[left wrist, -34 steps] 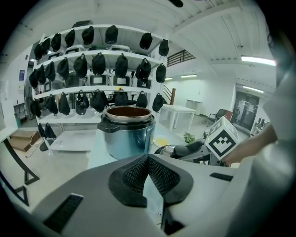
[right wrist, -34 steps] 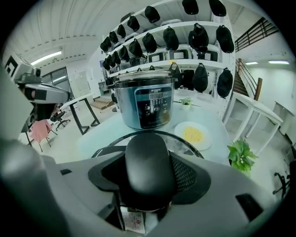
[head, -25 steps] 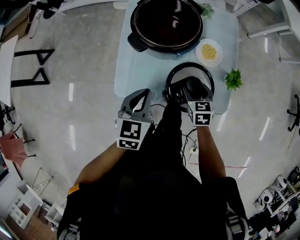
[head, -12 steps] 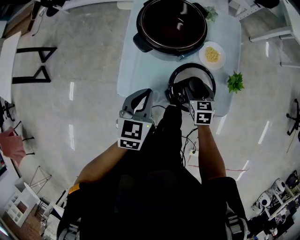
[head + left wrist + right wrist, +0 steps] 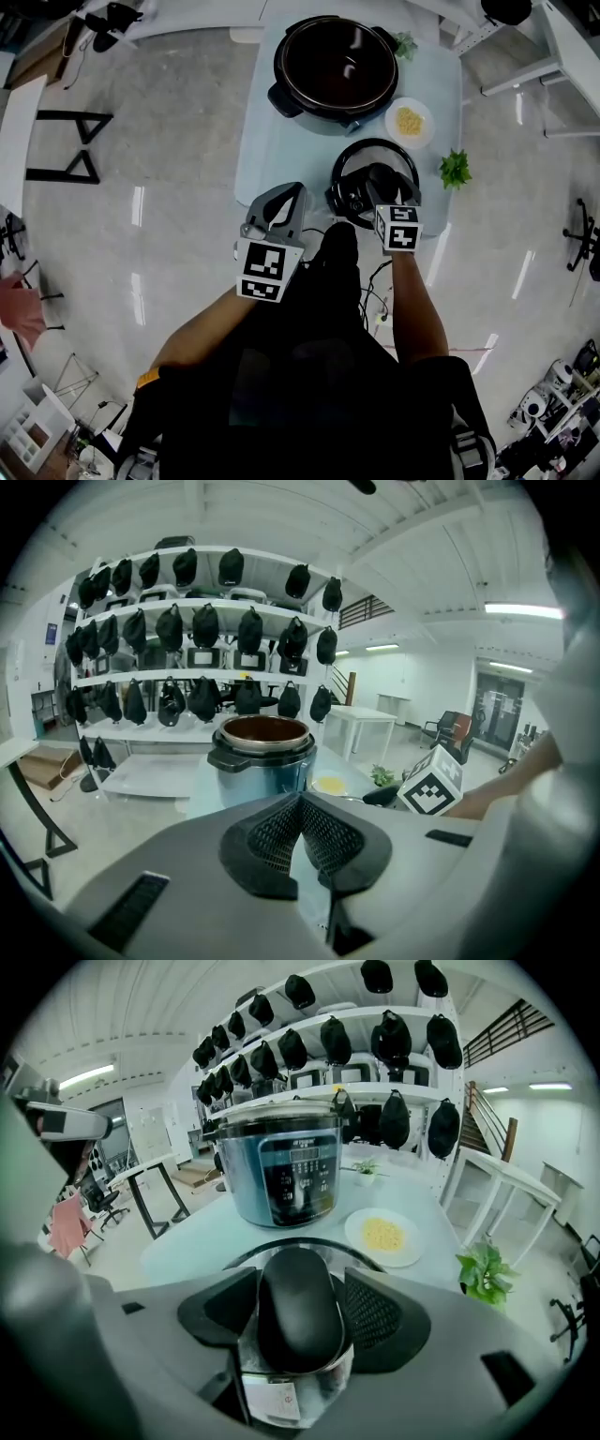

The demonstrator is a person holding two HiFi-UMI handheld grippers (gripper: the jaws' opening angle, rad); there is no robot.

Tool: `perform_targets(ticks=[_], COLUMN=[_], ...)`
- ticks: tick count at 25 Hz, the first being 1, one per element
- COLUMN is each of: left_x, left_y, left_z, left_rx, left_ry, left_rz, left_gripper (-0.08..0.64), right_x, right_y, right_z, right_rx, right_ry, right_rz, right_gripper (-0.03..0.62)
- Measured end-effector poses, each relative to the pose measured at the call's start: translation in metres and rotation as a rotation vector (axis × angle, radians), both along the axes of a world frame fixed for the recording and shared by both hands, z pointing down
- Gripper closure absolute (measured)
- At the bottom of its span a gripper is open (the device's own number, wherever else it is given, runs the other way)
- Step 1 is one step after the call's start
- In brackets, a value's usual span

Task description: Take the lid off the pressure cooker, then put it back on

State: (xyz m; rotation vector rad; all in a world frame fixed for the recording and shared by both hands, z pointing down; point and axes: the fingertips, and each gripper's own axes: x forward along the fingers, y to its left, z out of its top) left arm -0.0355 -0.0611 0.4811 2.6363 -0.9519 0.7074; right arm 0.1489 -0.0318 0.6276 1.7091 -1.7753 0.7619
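The right gripper (image 5: 295, 1290) is clamping its jaws on the black handle (image 5: 296, 1330) of the lid (image 5: 348, 193), one jaw on each side of the handle. The lid is sitting over the near right part of the pale blue table (image 5: 281, 150), apart from the pressure cooker (image 5: 330, 67); whether it is touching the tabletop cannot be determined. The pressure cooker is standing uncovered at the far side of the table, showing its dark inner pot. A white plate (image 5: 410, 122) of yellow food is lying between the cooker and the lid, to their right, and a small green plant (image 5: 455, 169) is standing just right of the lid. The left gripper (image 5: 284, 197) is hovering at the near table edge, left of the lid, with its jaws pressed together and nothing between them.
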Motion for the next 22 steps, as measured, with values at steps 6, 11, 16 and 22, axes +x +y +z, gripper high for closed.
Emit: perform_targets(ticks=[6,11,16,22], left_x=[-0.006,-0.016,-0.029,-0.022], left_y=[0.003,0.013,0.025,0.05], left_z=[-0.028,-0.05,-0.064,-0.06], left_rx=[0.049,0.087,0.088,0.055], left_ry=[0.046,0.08,0.122,0.162], left_rz=[0.017,0.033,0.031,0.059], left_gripper=[0.552,0.552,0.552,0.552], right_x=[-0.007,-0.029,-0.055,-0.077], right_y=[0.012,0.031,0.047,0.059], right_z=[-0.059,-0.1,-0.138,-0.184], right_rx=[0.098,0.161,0.201,0.265], right_ry=[0.017,-0.001,-0.018,0.001], right_rz=[0.038,0.073,0.092,0.05], right_gripper=[0.287,0.322,0.376,0.458])
